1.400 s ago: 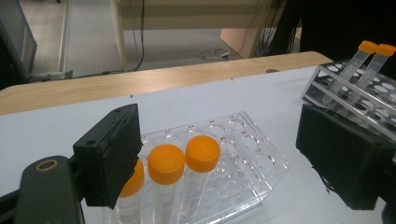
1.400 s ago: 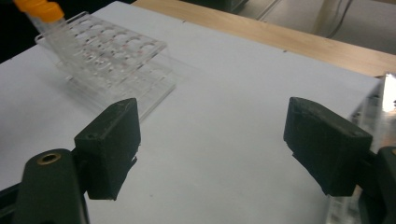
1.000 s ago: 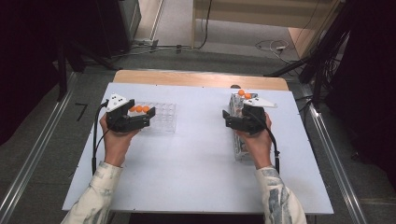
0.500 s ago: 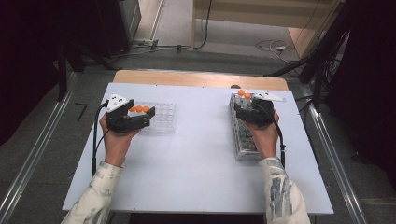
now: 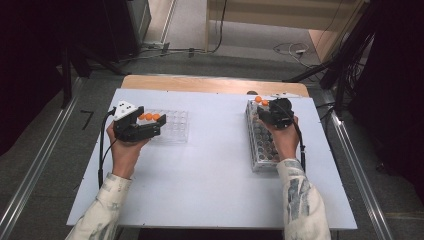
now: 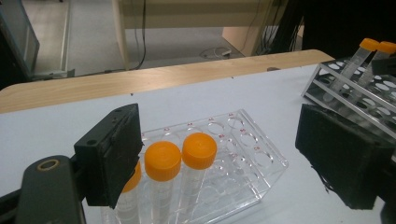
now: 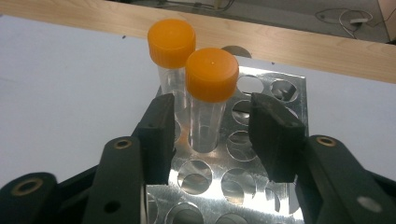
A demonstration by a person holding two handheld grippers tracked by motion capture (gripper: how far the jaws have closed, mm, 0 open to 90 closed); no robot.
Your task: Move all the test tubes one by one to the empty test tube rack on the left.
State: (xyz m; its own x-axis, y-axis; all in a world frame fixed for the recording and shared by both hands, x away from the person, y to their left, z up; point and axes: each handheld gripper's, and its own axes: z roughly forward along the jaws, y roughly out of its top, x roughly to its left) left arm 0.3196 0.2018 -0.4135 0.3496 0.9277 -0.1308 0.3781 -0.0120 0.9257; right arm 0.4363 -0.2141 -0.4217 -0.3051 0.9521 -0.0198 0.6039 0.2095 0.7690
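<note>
Two capped tubes (image 7: 211, 93) between tool (image 7: 212, 133) jaws

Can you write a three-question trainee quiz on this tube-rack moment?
1. True or false: the right gripper has a tube between its jaws.
2. How many orange-capped tubes stand in the clear rack by the left gripper?
3. Which rack holds the nearer tube in the right gripper view? A clear rack, B metal rack.

Key
1. True; the jaws have just been closing, and gaps remain on both sides of it.
2. Three.
3. B.
</note>
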